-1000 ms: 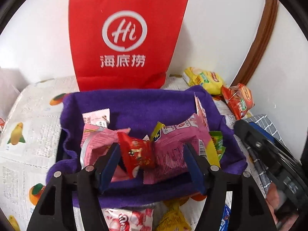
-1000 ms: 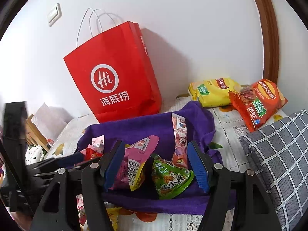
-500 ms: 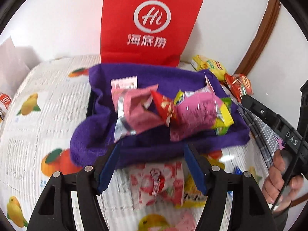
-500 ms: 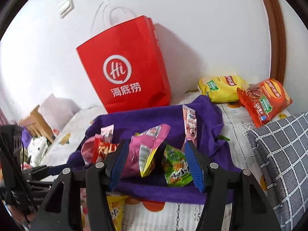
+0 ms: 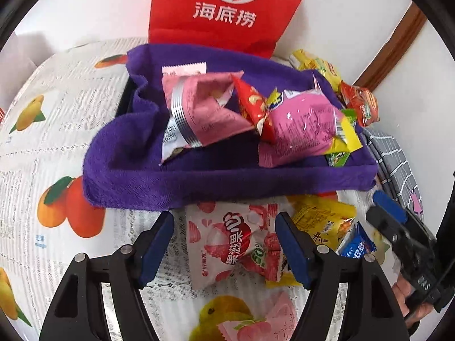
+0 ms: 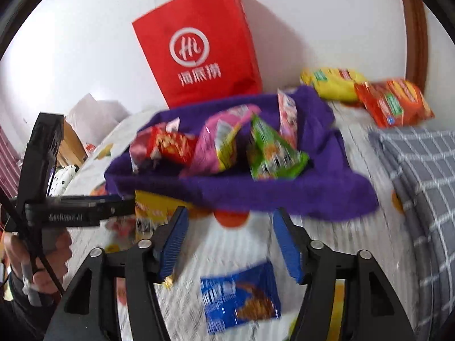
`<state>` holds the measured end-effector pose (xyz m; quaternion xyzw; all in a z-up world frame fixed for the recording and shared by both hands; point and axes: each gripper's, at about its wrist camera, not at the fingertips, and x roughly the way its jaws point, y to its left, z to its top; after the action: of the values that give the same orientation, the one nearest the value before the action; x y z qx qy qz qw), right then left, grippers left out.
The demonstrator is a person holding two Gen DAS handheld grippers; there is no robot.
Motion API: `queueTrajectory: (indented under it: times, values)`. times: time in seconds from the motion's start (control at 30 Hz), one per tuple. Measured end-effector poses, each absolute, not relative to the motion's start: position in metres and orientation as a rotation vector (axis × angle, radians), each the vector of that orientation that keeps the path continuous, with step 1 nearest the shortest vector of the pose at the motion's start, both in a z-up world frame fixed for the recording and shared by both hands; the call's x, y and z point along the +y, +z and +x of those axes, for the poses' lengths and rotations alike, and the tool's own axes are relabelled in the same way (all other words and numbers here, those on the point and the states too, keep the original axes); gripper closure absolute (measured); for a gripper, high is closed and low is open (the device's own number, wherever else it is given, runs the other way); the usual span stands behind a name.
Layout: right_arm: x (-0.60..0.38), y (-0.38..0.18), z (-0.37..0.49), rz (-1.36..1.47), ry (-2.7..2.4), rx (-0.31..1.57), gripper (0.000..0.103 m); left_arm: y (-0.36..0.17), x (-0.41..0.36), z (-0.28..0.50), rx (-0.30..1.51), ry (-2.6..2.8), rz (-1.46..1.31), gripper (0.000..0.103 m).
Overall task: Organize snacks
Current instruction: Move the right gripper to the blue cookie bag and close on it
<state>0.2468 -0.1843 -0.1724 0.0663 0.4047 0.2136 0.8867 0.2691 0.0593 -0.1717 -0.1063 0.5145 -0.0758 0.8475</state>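
Observation:
A tray lined with a purple towel (image 5: 199, 182) holds pink, red and green snack packets (image 5: 298, 130). My left gripper (image 5: 224, 224) hovers just in front of it, jaws opening. A white and pink strawberry packet (image 5: 227, 244) lies on the cloth between its fingers, and the pads do not press it. My right gripper (image 6: 231, 221) is also in front of the tray (image 6: 284, 196), jaws opening. A blue packet (image 6: 239, 298) lies flat on the cloth beneath its fingers, untouched. Yellow packets (image 5: 321, 221) lie beside the strawberry one.
A red paper bag (image 6: 199, 48) stands against the wall behind the tray. Yellow (image 6: 332, 82) and orange (image 6: 395, 102) chip bags lie at the back right. A grey checked cushion (image 6: 421, 170) borders the right side. A fruit-printed tablecloth (image 5: 57, 147) covers the surface.
Both grippers have drawn back from over the tray and tipped downward. Loose packets on the cloth in front of the tray now sit between their fingers.

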Motion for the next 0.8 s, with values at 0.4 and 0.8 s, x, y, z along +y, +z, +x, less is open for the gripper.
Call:
queueTrajectory:
  times: [0.4,0.8]
  values:
    - [-0.157,-0.202,0.212,-0.119,0.431,0.946,0.017,-0.176,0.060,0.269,1.097,-0.229,-0.301,0.026]
    - [-0.171,-0.204,0.206,-0.119,0.329,0.907,0.049,-0.176,0.056,0.273,1.093,-0.233,-0.276,0.025]
